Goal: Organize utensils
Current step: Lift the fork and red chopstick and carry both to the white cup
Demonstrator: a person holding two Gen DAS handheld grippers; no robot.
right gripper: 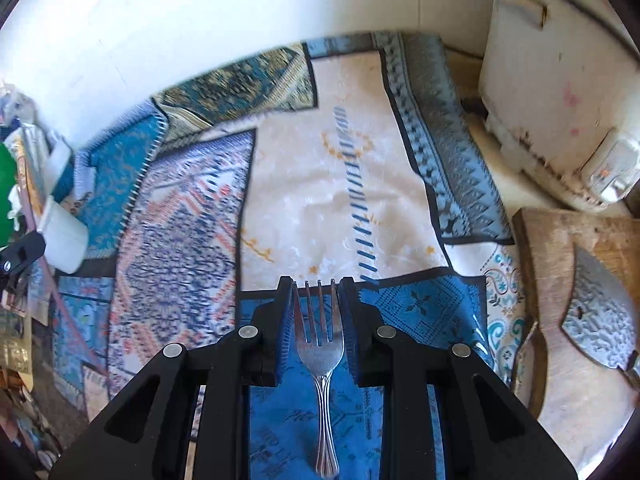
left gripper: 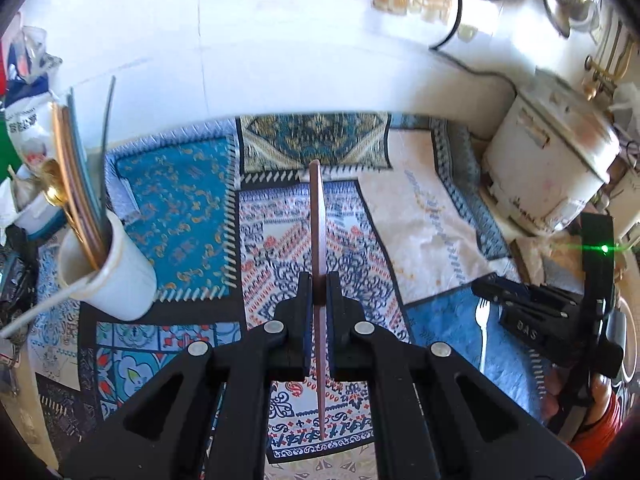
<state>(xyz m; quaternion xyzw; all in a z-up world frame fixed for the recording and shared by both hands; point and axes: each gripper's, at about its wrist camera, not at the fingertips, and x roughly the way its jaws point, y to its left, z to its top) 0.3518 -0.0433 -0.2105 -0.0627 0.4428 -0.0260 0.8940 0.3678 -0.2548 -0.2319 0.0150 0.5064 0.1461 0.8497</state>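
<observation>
Fork [right gripper: 319, 344], tines forward, is clamped at its head between the jaws of the right gripper [right gripper: 318, 284], above the blue panel of the patterned cloth [right gripper: 344, 200]. A thin reddish stick-like utensil [left gripper: 318, 220], edge-on, is pinched in the closed left gripper [left gripper: 318, 280]. The white cup [left gripper: 116, 276], already holding utensils, stands at the cloth's left edge. Judged best practice: carry each piece clear above the rim, then lower it handle first before releasing.

text: "DAS" | on: black plastic body of the right gripper [left gripper: 528, 330], raised letters, seen from left wrist view | white printed bag [left gripper: 24, 128] at left: lettering blurred, unreadable
</observation>
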